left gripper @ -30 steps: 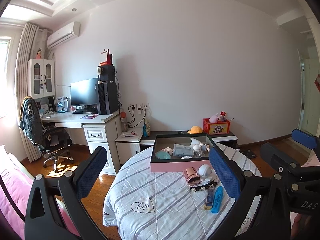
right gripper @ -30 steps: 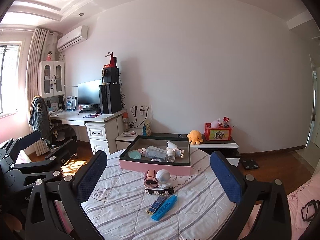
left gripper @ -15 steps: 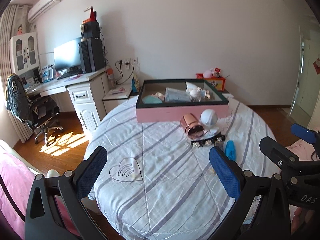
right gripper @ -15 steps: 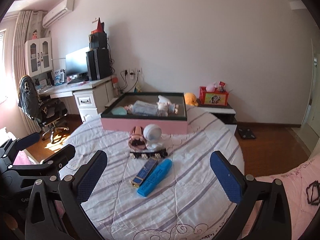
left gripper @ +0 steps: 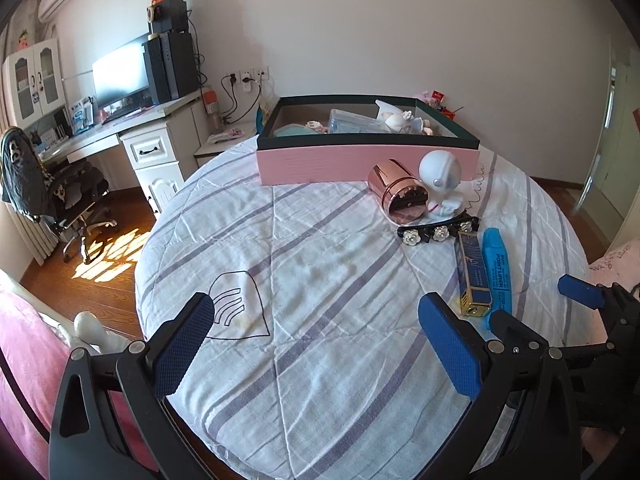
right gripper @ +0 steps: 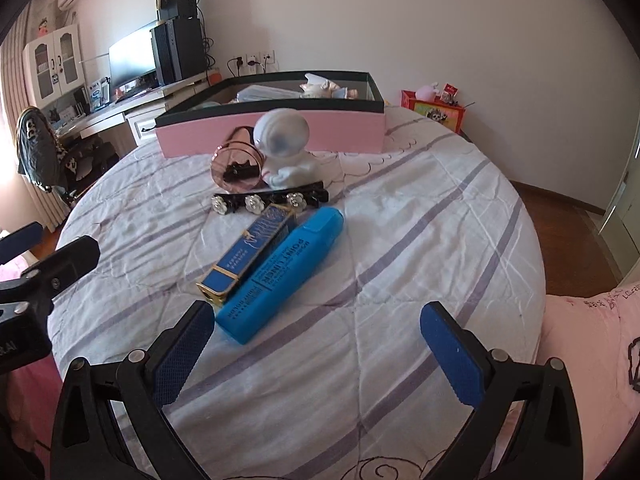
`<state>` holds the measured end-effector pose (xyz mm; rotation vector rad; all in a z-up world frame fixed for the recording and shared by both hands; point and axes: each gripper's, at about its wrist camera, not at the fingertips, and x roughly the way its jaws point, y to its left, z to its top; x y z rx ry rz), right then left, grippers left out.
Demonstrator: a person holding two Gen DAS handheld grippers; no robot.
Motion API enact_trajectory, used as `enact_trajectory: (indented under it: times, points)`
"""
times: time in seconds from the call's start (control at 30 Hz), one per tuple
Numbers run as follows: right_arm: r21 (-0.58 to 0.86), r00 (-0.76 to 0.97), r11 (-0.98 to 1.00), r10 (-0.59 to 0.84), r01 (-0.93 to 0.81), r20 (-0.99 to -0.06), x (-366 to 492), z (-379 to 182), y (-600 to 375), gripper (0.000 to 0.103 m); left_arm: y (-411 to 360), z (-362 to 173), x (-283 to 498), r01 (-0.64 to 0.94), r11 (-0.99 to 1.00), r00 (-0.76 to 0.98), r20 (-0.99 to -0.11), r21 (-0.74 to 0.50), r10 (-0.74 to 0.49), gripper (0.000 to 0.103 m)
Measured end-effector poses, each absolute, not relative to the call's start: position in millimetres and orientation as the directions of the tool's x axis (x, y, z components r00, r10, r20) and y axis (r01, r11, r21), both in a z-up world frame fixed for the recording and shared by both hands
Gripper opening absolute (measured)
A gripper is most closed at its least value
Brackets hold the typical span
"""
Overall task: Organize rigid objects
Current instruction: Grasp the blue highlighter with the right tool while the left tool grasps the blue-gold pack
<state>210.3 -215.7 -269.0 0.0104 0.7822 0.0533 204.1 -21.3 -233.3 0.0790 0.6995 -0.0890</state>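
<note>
On the striped round table lie a blue highlighter (right gripper: pixel 280 276) (left gripper: pixel 496 276) and, beside it, a dark blue and gold tube (right gripper: pixel 250 254) (left gripper: pixel 473 268). Behind them are a black hair clip with white flowers (right gripper: pixel 272 200) (left gripper: pixel 438 232), a rose-gold cup on its side (right gripper: pixel 238 164) (left gripper: pixel 398 194) and a white astronaut figure (right gripper: pixel 286 144) (left gripper: pixel 442 176). A pink box with a dark rim (right gripper: pixel 280 128) (left gripper: pixel 360 160) holds several items. My right gripper (right gripper: pixel 316 352) hangs open just in front of the highlighter. My left gripper (left gripper: pixel 316 348) is open over bare cloth, left of the tube.
A desk with a monitor and computer tower (left gripper: pixel 152 76) stands at the back left, with an office chair (left gripper: pixel 52 184) beside it. A red toy box (right gripper: pixel 434 110) sits by the far wall. Pink bedding (right gripper: pixel 592 352) lies to the right, wooden floor around the table.
Both grippers have come down and forward toward the table. The highlighter and tube now lie much closer to the right gripper. Both grippers stay open.
</note>
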Motion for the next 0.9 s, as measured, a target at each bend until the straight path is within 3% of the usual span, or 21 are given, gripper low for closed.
enact_trajectory:
  times: [0.2, 0.43, 0.53, 0.57, 0.6, 0.63, 0.67, 0.7, 0.9]
  points:
    - [0.022, 0.726, 0.999, -0.018, 0.046, -0.688, 213.0, -266.1, -247.7, 0.103, -43.3, -241.4, 209.5, 0.157, 0.985, 0.743, -0.665, 0.066, -0.074, 0.103]
    - [0.031, 0.690, 0.999, 0.049, -0.038, -0.722, 243.0, -266.5, -239.3, 0.100, -59.5, -247.1, 218.2, 0.174, 0.980, 0.727, -0.683, 0.092, -0.065, 0.103]
    - [-0.024, 0.668, 0.997, 0.029, -0.071, -0.744, 257.2, -273.1, -228.4, 0.091, -63.2, -249.2, 221.0, 0.180, 0.978, 0.721, -0.690, 0.103, -0.060, 0.103]
    - [-0.025, 0.675, 0.996, 0.041, -0.087, -0.737, 259.1, -272.7, -228.6, 0.083, -65.4, -249.7, 222.1, 0.185, 0.977, 0.720, -0.691, 0.103, -0.064, 0.103]
    - [-0.012, 0.676, 0.996, 0.054, -0.092, -0.735, 260.6, -271.6, -231.3, 0.065, -68.5, -249.7, 223.4, 0.196, 0.975, 0.718, -0.693, 0.100, -0.073, 0.103]
    - [-0.018, 0.680, 0.996, 0.048, -0.089, -0.732, 261.9, -269.9, -235.1, 0.056, -72.1, -249.7, 225.1, 0.205, 0.974, 0.714, -0.695, 0.095, -0.083, 0.103]
    - [-0.019, 0.681, 0.995, 0.054, -0.099, -0.730, 262.8, -268.8, -239.6, 0.036, -76.7, -249.8, 227.1, 0.212, 0.973, 0.708, -0.701, 0.091, -0.089, 0.103]
    - [-0.008, 0.681, 0.995, 0.063, -0.101, -0.730, 263.6, -268.1, -245.5, 0.027, -82.2, -249.9, 228.9, 0.222, 0.971, 0.704, -0.703, 0.085, -0.099, 0.103]
    - [0.037, 0.697, 0.995, 0.095, -0.098, -0.711, 257.3, -268.1, -268.6, 0.027, -118.5, -256.6, 243.1, 0.291, 0.953, 0.676, -0.723, 0.086, -0.141, 0.102]
